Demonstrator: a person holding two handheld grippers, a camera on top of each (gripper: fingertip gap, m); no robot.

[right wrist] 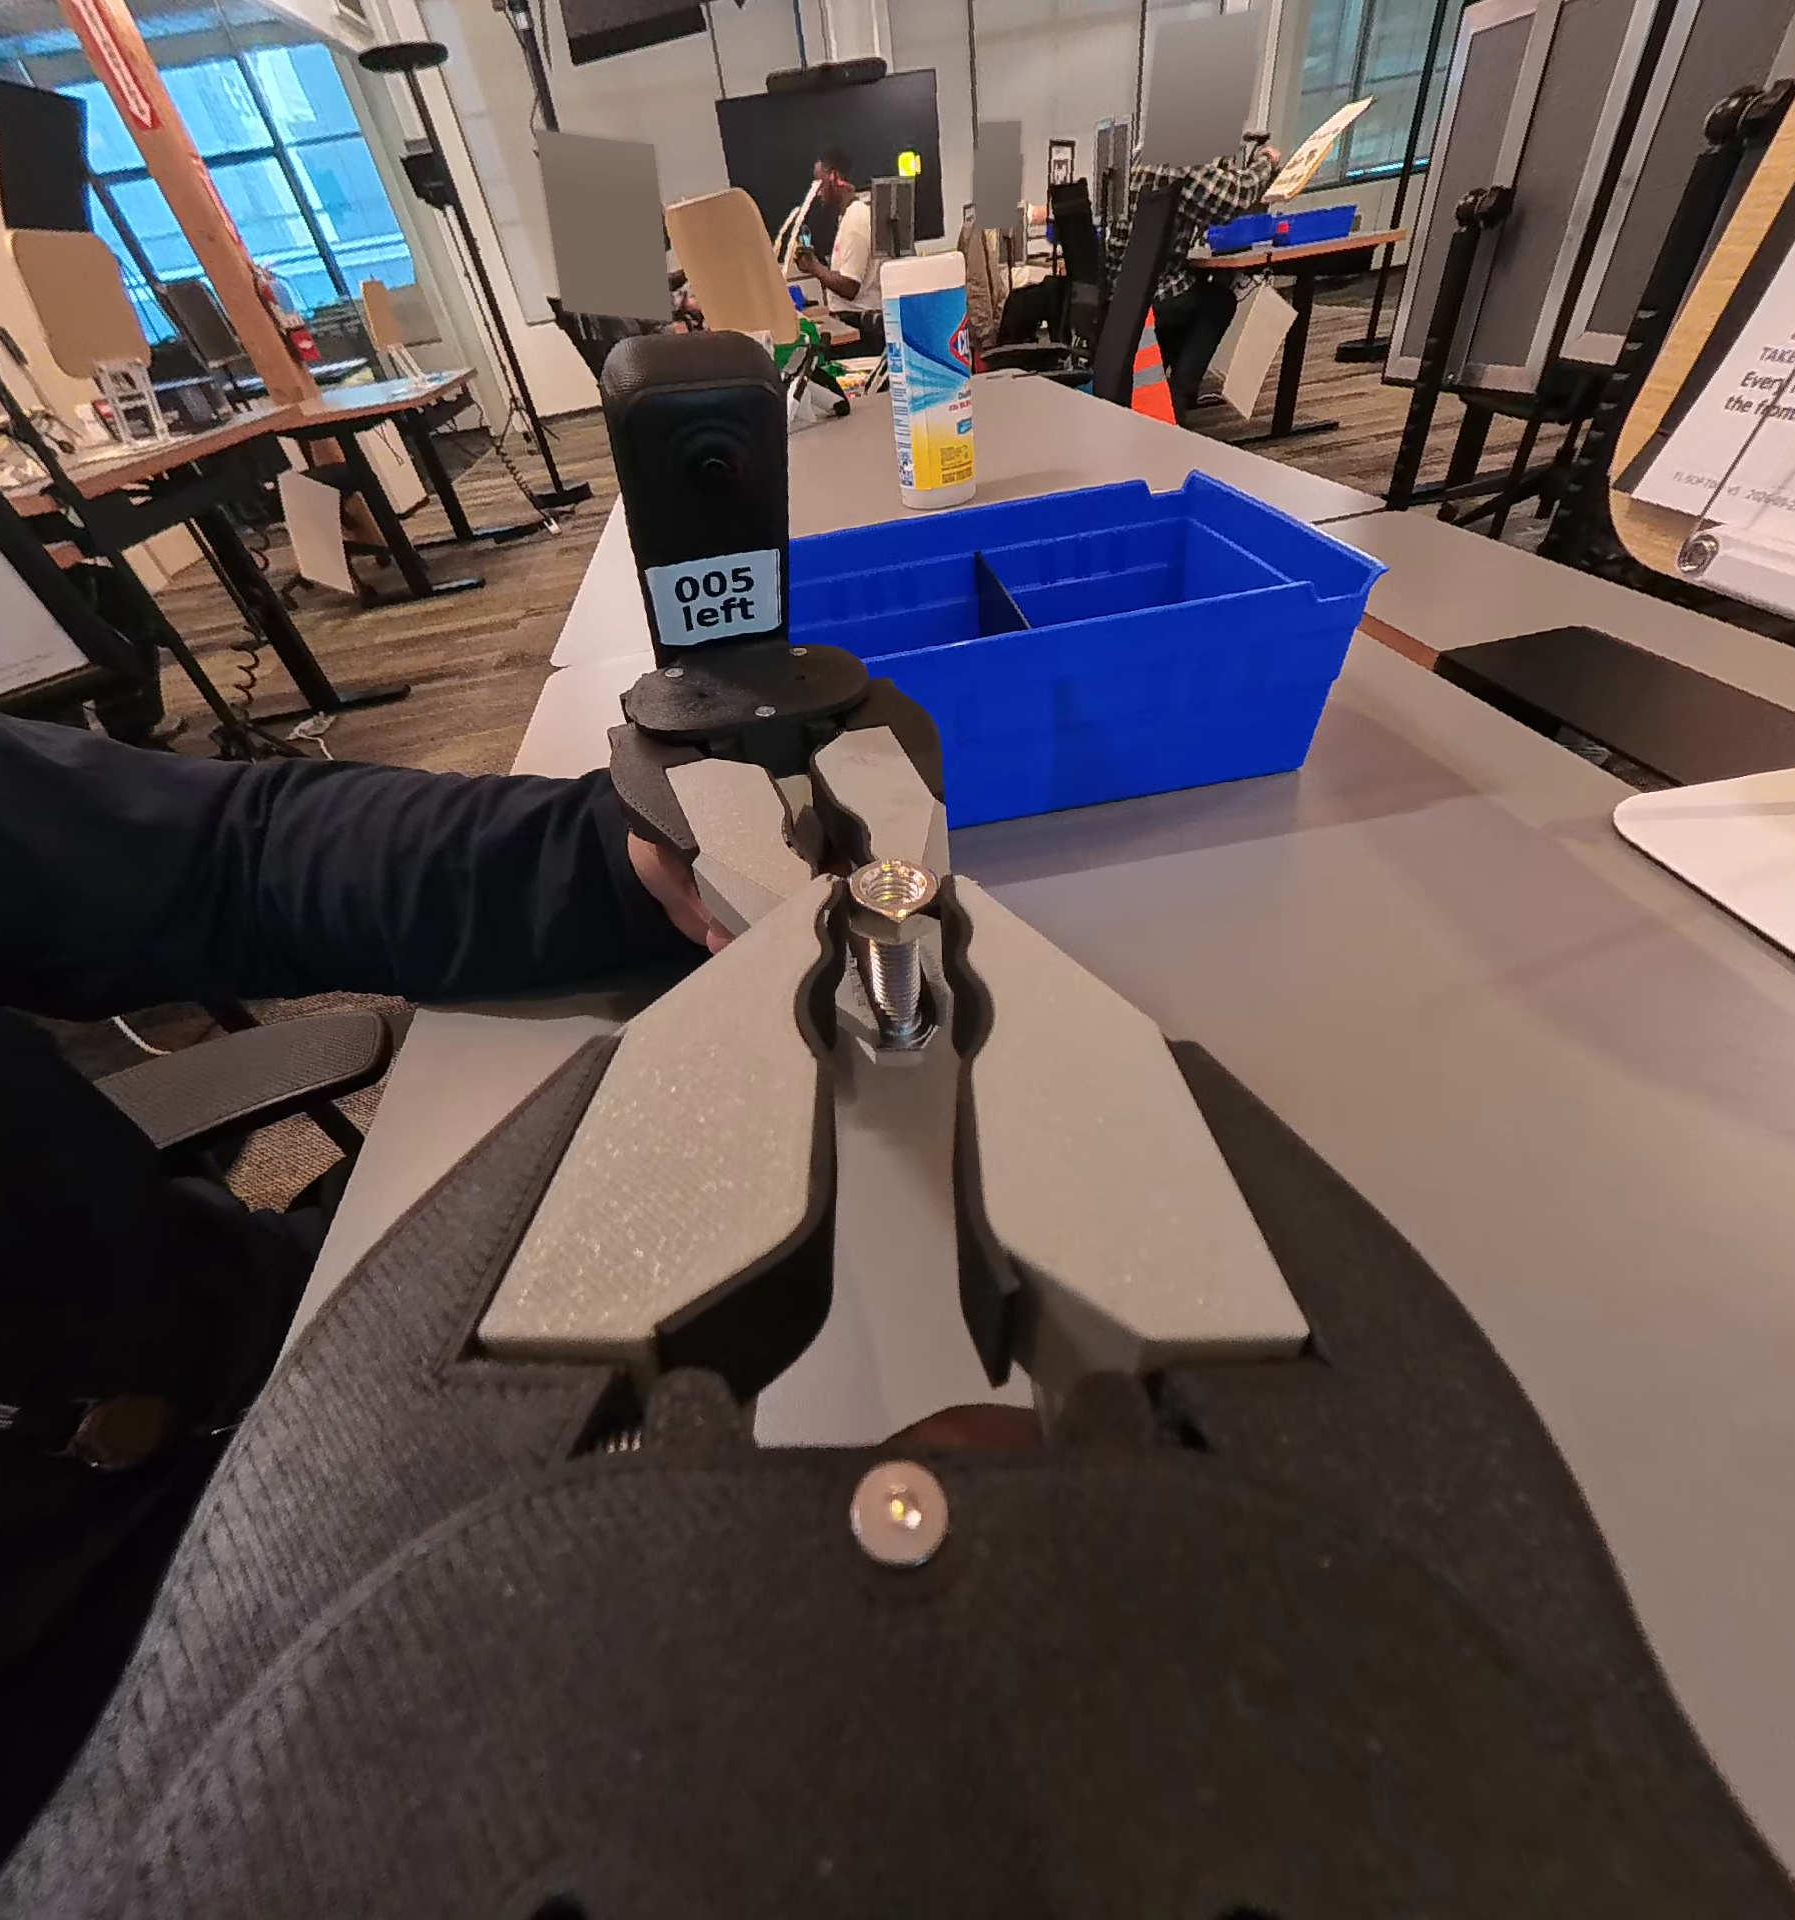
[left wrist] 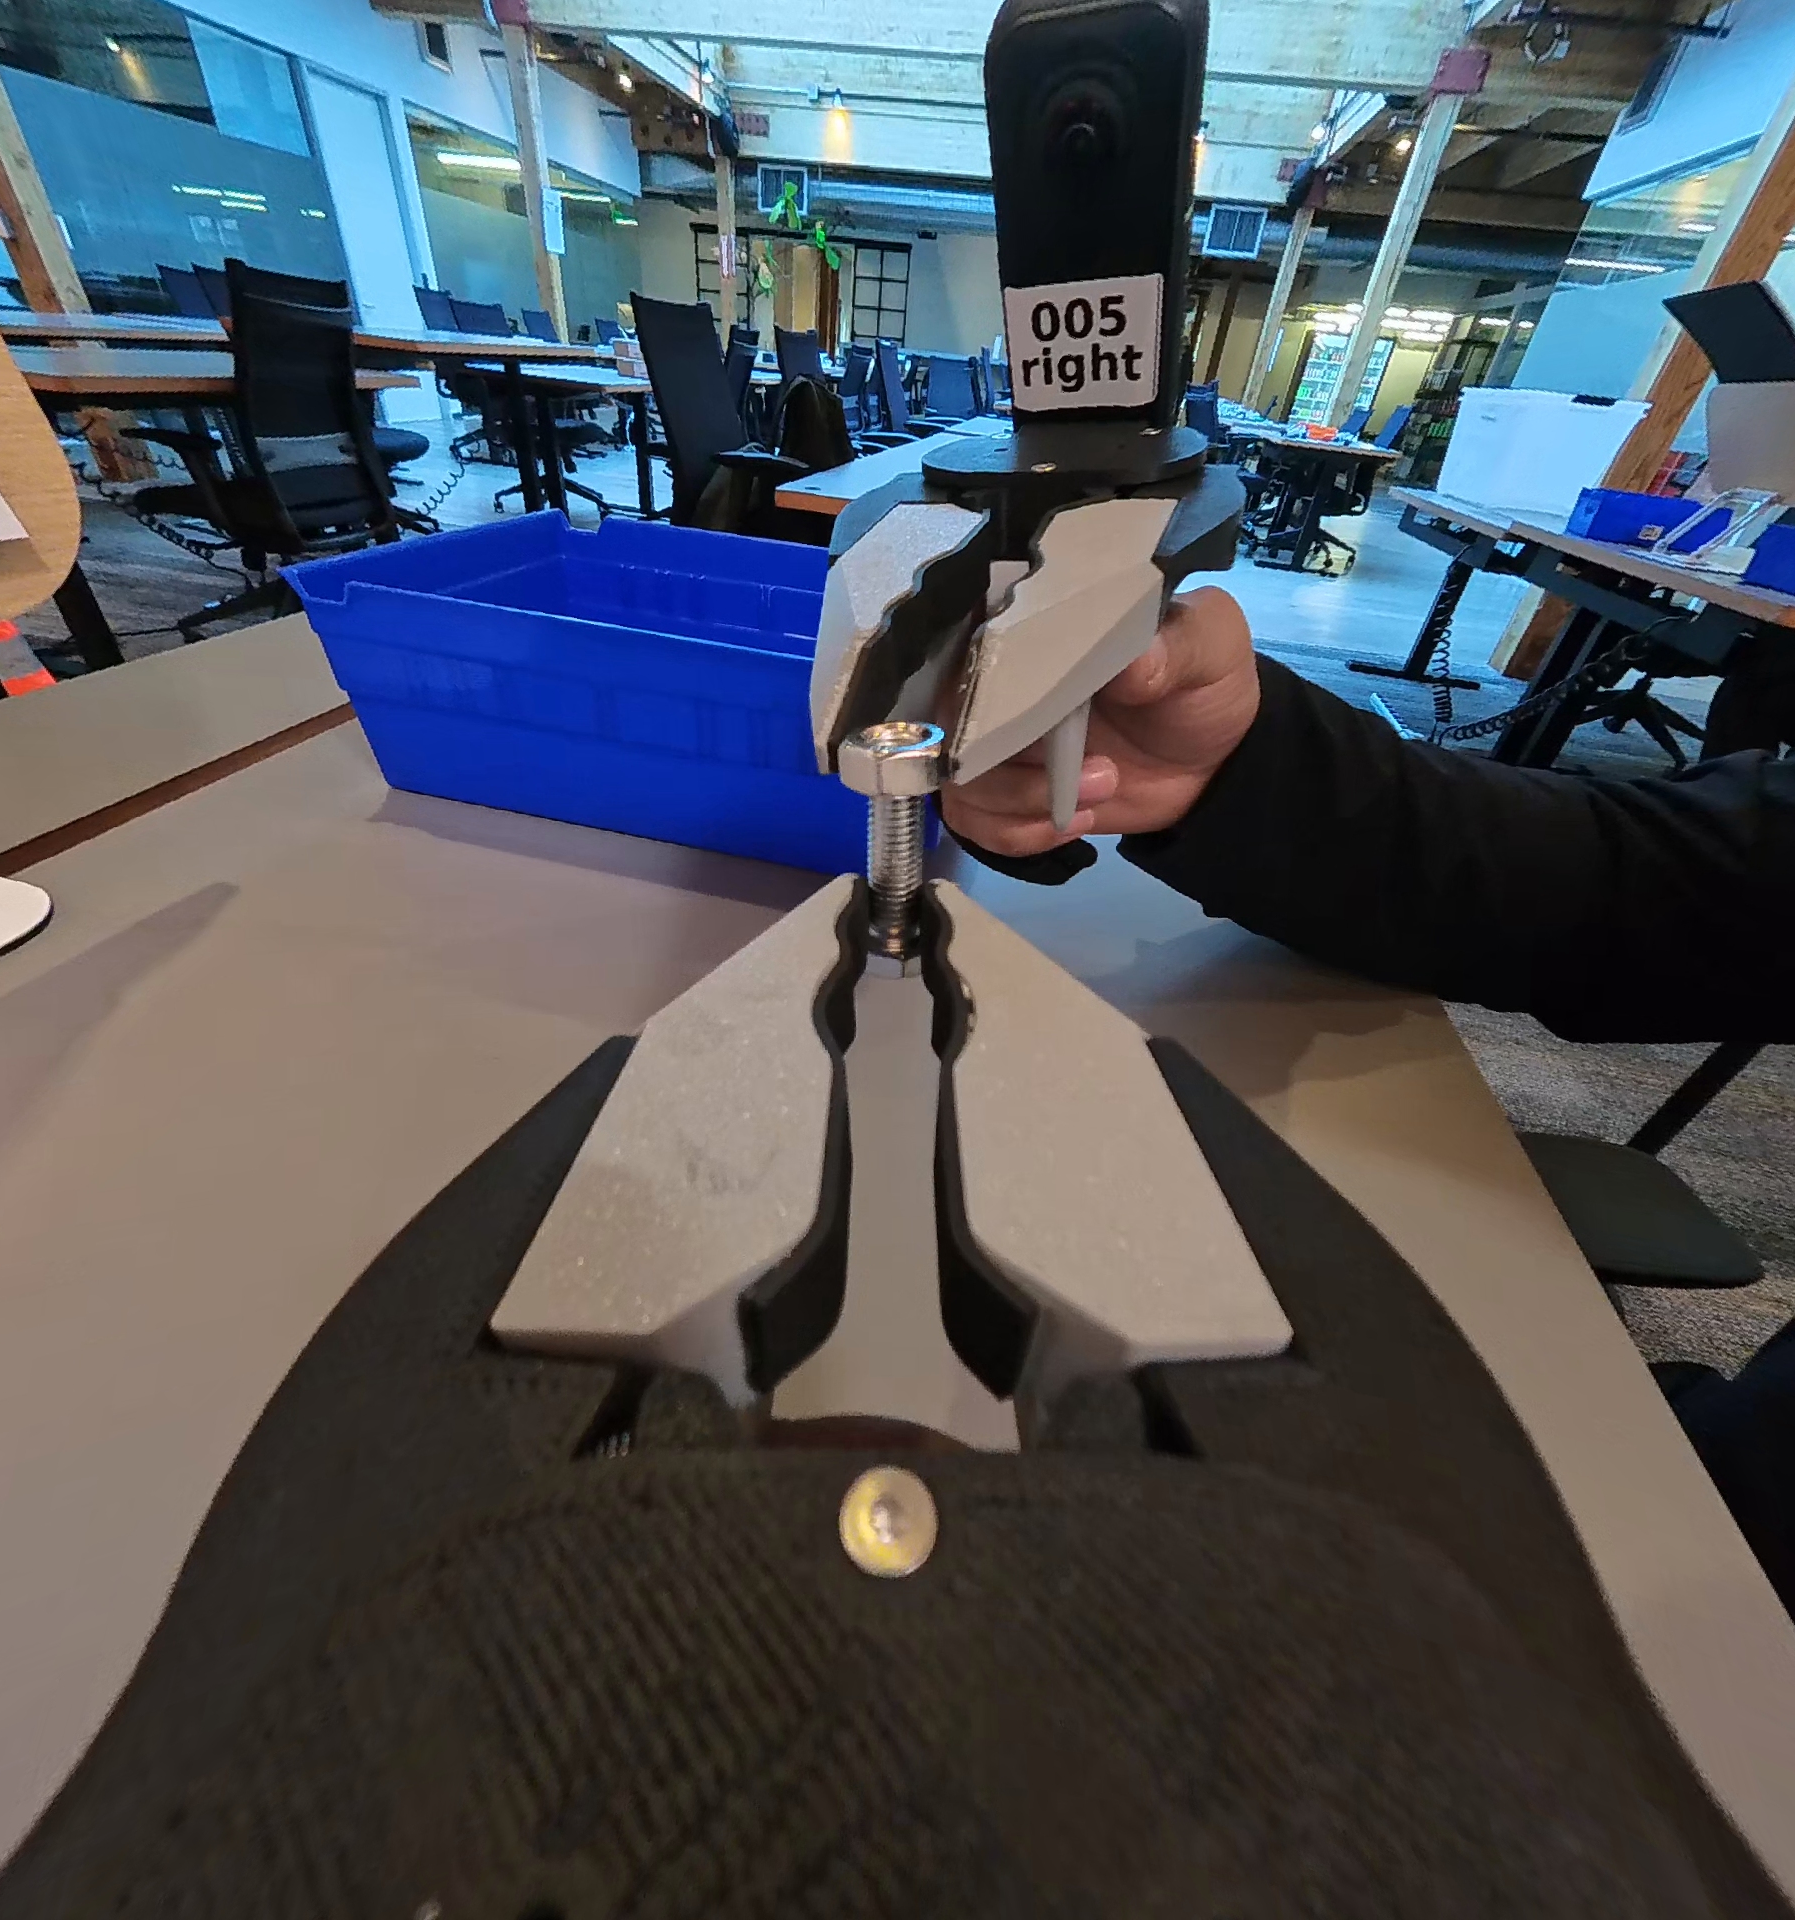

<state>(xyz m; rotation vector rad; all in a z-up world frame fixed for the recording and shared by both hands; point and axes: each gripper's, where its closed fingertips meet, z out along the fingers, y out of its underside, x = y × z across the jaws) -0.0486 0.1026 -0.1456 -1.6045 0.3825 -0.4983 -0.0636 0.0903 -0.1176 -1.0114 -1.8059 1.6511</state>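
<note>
- Left wrist view shows a silver bolt (left wrist: pixel 894 831) standing upright, threaded shank vertical, with a hex nut (left wrist: pixel 891 756) at its top end.
- Left gripper (left wrist: pixel 895 914) has its jaws drawn narrow, clamped on the lower end of the bolt; a hex piece at the bottom sits between the fingertips.
- Right gripper (left wrist: pixel 898 743) comes from above and beyond, jaws narrow, closed on the hex nut from both sides. A hand (left wrist: pixel 1132 727) in a dark sleeve holds its handle.
- Right wrist view confirms: the nut (right wrist: pixel 893 894) sits between the right gripper's (right wrist: pixel 893 902) tips, threaded bore facing up, the bolt (right wrist: pixel 895 987) running down to its lower hex end; the left gripper (right wrist: pixel 820 862) sits just behind, its grip point hidden.
- Blue bin (left wrist: pixel 581 644) stands just beyond the grippers, apart from them; the right wrist view shows its interior split by dividers (right wrist: pixel 1002 603).
- Grey table (left wrist: pixel 249 1039) lies bare below and to the left of the bolt; its right edge falls near the sleeve.
- White board corner (right wrist: pixel 1755 842) rests on the table to one side; a wipes canister (right wrist: pixel 929 384) stands behind the bin.
- Room is an open office with desks, black chairs (left wrist: pixel 290 416) and timber posts; people sit at distant desks.
</note>
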